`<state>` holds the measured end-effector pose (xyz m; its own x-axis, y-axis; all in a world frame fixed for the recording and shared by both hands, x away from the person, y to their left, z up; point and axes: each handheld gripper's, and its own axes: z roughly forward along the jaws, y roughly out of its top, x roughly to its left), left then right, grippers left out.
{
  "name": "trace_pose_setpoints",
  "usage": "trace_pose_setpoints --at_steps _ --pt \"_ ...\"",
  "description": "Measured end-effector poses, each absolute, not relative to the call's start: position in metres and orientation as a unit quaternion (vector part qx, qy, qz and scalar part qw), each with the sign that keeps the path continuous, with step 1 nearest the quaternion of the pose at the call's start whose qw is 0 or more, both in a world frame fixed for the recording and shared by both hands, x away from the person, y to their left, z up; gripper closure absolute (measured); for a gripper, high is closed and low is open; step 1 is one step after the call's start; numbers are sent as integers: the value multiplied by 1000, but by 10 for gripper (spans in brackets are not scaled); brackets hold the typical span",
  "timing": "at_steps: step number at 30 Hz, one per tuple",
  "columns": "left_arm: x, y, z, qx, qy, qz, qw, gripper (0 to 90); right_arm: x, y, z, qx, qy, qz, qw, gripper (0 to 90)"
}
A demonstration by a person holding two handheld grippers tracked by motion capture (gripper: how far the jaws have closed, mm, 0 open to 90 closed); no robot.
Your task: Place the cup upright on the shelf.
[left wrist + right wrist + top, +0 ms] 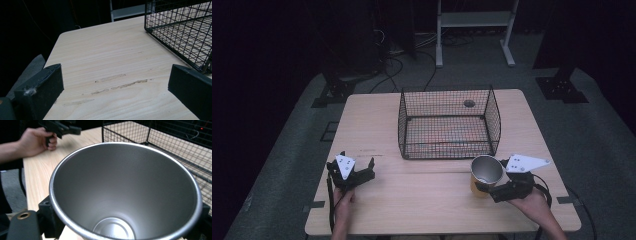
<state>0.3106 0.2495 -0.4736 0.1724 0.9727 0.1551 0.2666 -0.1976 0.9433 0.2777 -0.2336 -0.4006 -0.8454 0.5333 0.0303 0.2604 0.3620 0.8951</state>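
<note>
Right gripper (493, 188) pinching the cup (484, 173) low on its wall, 1 jaw on each side, mouth up and tilted slightly toward the camera riding on that gripper. Inside of the cup empty, steel, shiny; outside looks yellow in the high view. Held just off the table (422, 200), basket (447, 125) just ahead of the gripper and a little to its left.

Left gripper (350, 172) spread wide with nothing between the jaws, resting near the table's near-left part, well apart from the cup.

Risks from here, as a judgement:

1. Slip. Tapered, smooth wall gripped near the base, so a squeeze tends to push the cup upward out of the jaws. Likely result: a tip forward or a drop onto the table.
2. Rim strike. Basket wall stands taller than the present height of the cup, judging from the high view. Moving ahead without more lift could knock the cup's rim or base against the front wire and twist it in the grip.
3. Tilt. Top-heavy hold, grip low and mouth wide; a quick swing may rock the cup between the pads.
4. Hard release. Letting go high above the basket floor could leave the cup toppled on the wire.
</note>
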Motion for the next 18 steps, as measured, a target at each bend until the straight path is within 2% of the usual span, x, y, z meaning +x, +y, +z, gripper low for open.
trace_pose_setpoints --at_steps 18 --pt "311 250 -474 644 481 427 414 0 298 -221 -357 235 805 532 118 139"
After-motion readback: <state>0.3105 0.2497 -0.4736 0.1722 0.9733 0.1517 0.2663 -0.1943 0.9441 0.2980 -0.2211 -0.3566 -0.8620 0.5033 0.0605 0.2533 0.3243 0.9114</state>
